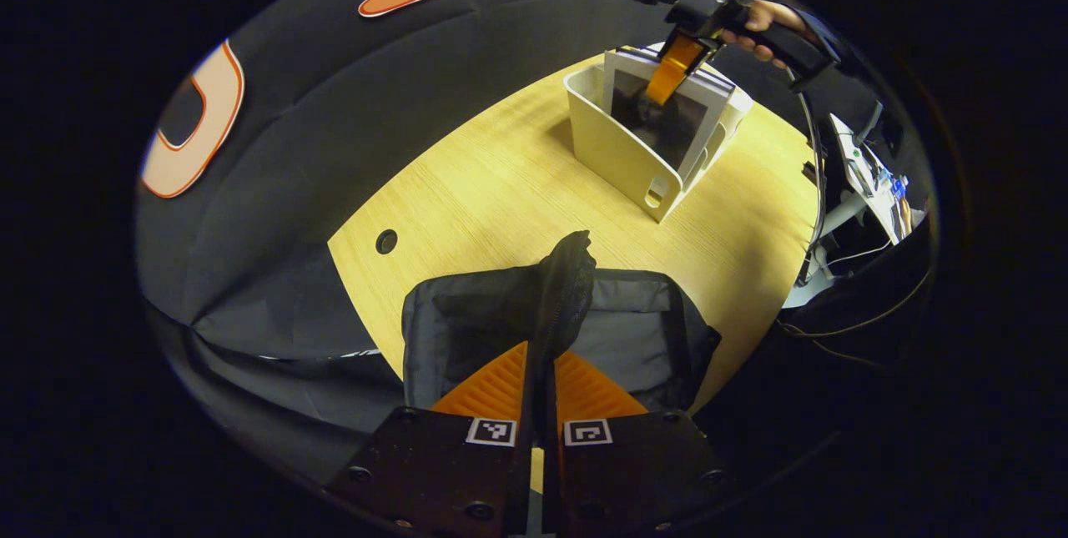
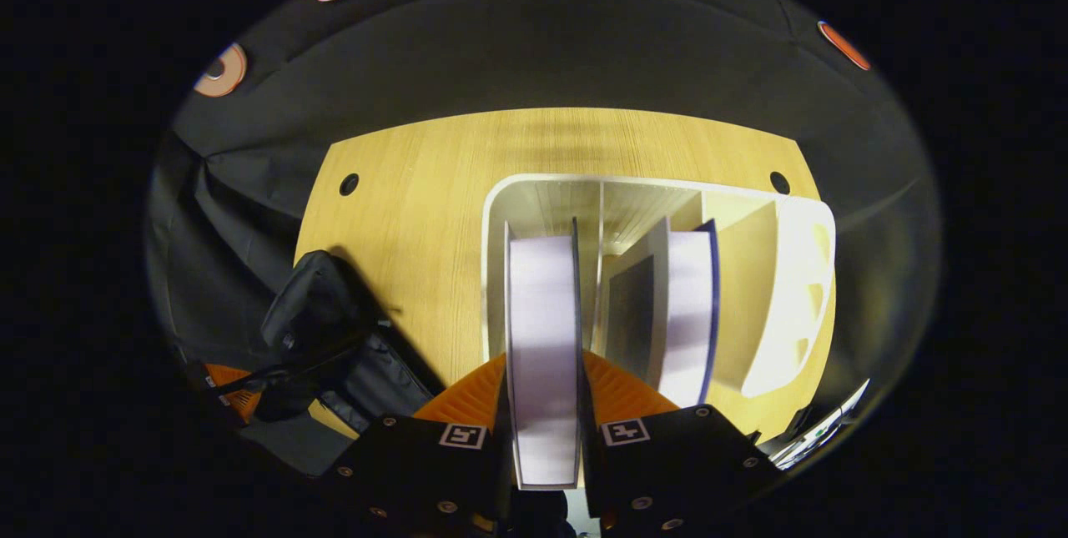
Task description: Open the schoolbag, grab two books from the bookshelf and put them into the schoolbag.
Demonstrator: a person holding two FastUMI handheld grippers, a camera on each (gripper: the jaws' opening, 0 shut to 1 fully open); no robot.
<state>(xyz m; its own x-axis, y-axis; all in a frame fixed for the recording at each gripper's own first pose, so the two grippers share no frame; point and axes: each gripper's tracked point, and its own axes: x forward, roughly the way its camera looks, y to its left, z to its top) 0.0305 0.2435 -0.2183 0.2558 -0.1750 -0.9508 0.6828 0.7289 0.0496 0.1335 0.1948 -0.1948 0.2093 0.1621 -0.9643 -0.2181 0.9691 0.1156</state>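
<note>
Schoolbag of black fabric with a grey lining (image 1: 634, 313) lies directly ahead of the left tongs (image 1: 541, 392), whose orange ribbed fingers are pinched together on a raised fold of the bag's black flap (image 1: 563, 288), holding the mouth open (the zip itself is too dark to make out). Beyond the bag stretches the pale wooden desk (image 1: 501, 188), and farther off, ahead and to the right of these tongs, stands the cream plastic bookshelf with upright dividers (image 1: 617, 158), where the right tongs reach down from above, held by a hand (image 1: 763, 21).

Seen along the right tongs (image 2: 542, 413), their two orange fingers are closed on the edges of a white-paged book (image 2: 542, 329) standing in the shelf's near-left compartment. Just to the right of them, past a divider, a second book with a dark blue cover (image 2: 688, 313) leans in the next slot. The bag sits well off to the lower left of these tongs.

By my reading, opening is done; the first book is gripped but not yet lifted clear, and both books are left to go in.
</note>
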